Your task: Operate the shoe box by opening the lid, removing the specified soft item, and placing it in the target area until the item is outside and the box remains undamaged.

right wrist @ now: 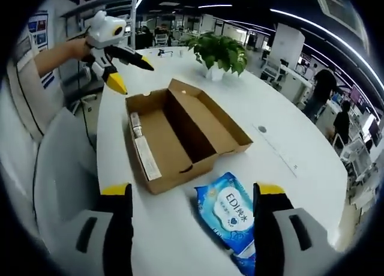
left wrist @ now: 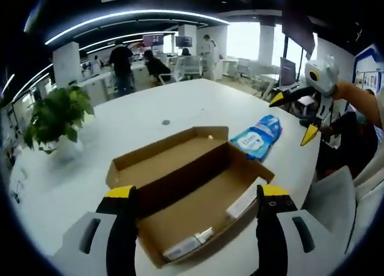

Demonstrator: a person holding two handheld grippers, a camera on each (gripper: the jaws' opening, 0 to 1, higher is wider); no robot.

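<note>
An open brown cardboard shoe box (left wrist: 192,192) (right wrist: 177,135) lies on the white table (left wrist: 138,120) (right wrist: 288,144), its lid folded flat beside the tray. A blue soft pack of wipes (left wrist: 258,136) (right wrist: 231,219) rests on the table just outside the box. My left gripper (left wrist: 195,201) stands open, its jaws either side of the box's near end; it also appears at the upper left of the right gripper view (right wrist: 129,72). My right gripper (right wrist: 192,198) is open above the wipes pack, and it hangs in the air at the right of the left gripper view (left wrist: 294,117).
A potted green plant (left wrist: 57,117) (right wrist: 219,51) stands on the table beyond the box. A small dark disc (left wrist: 166,122) (right wrist: 261,129) is set in the tabletop. Grey chair backs (left wrist: 333,195) (right wrist: 57,168) sit near the table edge. People and desks fill the far office.
</note>
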